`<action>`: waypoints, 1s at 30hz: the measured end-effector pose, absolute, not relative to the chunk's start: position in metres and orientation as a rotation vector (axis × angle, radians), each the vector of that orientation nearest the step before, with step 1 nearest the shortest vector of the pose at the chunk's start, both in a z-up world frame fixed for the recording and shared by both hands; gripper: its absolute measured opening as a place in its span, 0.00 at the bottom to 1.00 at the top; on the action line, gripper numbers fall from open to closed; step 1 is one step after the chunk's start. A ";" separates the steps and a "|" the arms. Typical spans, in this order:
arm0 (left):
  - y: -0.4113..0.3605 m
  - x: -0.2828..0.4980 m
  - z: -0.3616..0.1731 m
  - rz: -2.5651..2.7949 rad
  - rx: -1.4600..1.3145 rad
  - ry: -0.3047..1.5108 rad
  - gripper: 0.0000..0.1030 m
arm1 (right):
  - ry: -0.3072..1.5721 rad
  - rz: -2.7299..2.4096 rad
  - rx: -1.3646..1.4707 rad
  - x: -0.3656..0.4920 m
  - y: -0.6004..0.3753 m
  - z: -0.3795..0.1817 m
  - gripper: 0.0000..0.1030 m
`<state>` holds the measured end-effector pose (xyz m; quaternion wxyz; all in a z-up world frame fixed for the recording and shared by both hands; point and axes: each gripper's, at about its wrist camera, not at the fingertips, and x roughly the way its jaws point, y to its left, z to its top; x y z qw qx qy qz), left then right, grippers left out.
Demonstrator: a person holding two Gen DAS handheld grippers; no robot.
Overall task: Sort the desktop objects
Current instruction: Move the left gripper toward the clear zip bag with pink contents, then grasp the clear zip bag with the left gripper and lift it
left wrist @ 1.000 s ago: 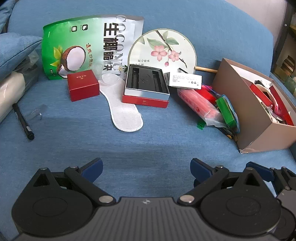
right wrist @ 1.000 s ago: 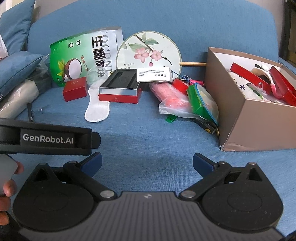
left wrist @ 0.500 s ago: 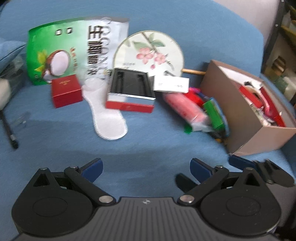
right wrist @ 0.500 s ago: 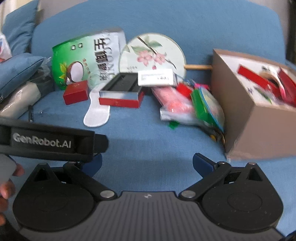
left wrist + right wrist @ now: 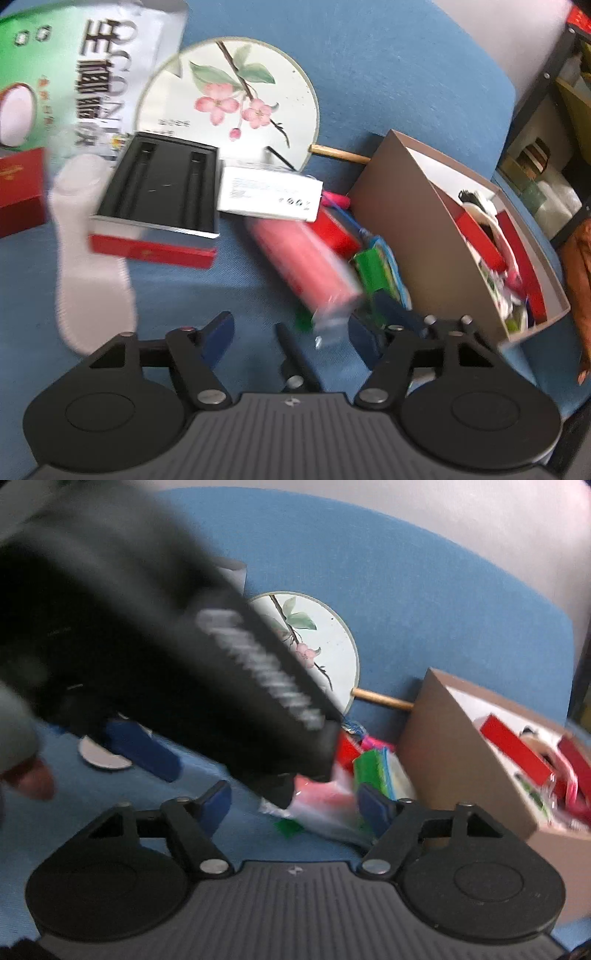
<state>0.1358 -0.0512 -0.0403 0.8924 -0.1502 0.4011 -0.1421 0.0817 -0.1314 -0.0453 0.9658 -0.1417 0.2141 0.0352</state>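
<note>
A pile lies on the blue sofa seat beside an open cardboard box [image 5: 406, 221] [image 5: 436, 746]. It holds a pink packet in clear plastic [image 5: 303, 258] [image 5: 321, 801], a green packet [image 5: 373, 266] [image 5: 369, 771] and a white labelled box [image 5: 269, 192]. My left gripper [image 5: 291, 332] hovers just short of the pink packet's clear end, jaws closing, pads not pressing anything. My right gripper [image 5: 295, 805] comes in close beside it, jaws also closing, with the plastic showing between its fingers but not pinched. The blurred left gripper body [image 5: 184, 683] hides most of the right wrist view.
Further left lie a black tray on a red box [image 5: 162, 184], a white insole [image 5: 88, 258], a small red box [image 5: 18, 192], a coconut snack bag [image 5: 55, 74] and a round flowered fan [image 5: 229, 99]. The cardboard box holds several red items. A dark shelf [image 5: 546, 166] stands far right.
Both grippers have moved forward and down toward the pile beside the cardboard box, and their jaws have narrowed. The left gripper now sweeps across the right wrist view.
</note>
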 end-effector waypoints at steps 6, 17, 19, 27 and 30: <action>-0.062 0.169 -0.050 -0.316 -0.346 0.830 0.49 | 0.426 0.099 -0.353 0.103 -0.132 -0.049 0.53; -0.065 0.167 -0.050 -0.322 -0.321 0.826 0.31 | 0.473 0.106 -0.394 0.117 -0.134 -0.050 0.32; -0.053 0.151 -0.050 -0.316 -0.336 0.846 0.30 | 0.495 0.137 -0.374 0.107 -0.131 -0.045 0.31; 0.000 0.053 -0.058 -0.319 -0.410 0.931 0.30 | 0.601 0.359 -0.314 0.017 -0.105 -0.032 0.30; 0.011 0.021 -0.057 -0.330 -0.438 0.942 0.31 | 0.602 0.417 -0.326 -0.026 -0.094 -0.027 0.34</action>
